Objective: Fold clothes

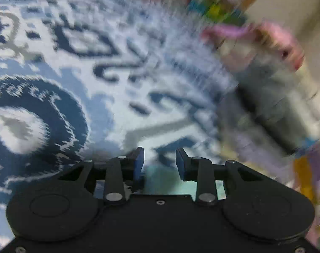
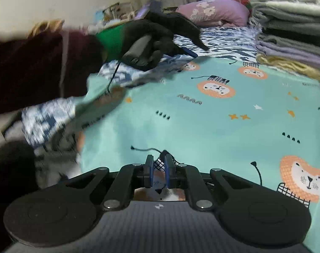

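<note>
Item: teal lion-print cloth, laid flat on the bed, stretching ahead of the right gripper, whose narrowed fingers apparently pinch its near edge. Left gripper: spread, empty, held above the far-left edge.

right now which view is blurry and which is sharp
Left wrist view: heavy motion blur over the patterned bedspread, only the left tool is crisp. Right wrist view: mostly sharp on the lion cloth, smeared at the left edge, fisheye bending the borders.
</note>
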The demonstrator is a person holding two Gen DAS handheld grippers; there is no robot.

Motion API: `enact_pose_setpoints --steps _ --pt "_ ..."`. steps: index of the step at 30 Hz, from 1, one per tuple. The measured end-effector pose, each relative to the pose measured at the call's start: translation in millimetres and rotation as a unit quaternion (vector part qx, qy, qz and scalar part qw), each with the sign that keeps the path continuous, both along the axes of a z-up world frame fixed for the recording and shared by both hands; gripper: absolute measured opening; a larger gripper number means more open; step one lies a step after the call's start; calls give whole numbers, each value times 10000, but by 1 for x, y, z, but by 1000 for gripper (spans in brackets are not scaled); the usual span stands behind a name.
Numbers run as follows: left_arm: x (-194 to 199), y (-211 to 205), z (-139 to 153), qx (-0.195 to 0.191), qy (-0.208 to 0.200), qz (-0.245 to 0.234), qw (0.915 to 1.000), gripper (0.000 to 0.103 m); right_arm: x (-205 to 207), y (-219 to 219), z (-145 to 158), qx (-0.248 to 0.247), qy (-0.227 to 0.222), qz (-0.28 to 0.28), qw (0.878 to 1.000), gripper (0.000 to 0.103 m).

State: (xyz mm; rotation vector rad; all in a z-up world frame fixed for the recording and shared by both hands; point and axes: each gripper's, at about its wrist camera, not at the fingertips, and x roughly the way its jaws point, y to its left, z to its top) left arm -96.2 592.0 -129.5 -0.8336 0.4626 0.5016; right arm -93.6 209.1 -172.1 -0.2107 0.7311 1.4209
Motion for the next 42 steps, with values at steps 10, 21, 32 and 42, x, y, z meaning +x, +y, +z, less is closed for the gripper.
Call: enact_pose_setpoints --steps 10,21,32,42 --pt "-137 -142 27 938 406 61 9947 32 29 -35 21 377 145 -650 9971 14" --pt "-152 -250 -21 2037 1318 -108 9701 43 32 -57 1 -182 -493 -1644 9850 25" --pt "-219 -195 -19 969 334 1359 9854 35 -20 -93 3 -344 -885 -1808 9789 28" --pt "-310 -59 -20 417 -84 3081 9504 39 -86 -42 39 -10 -1611 -783 9838 27"
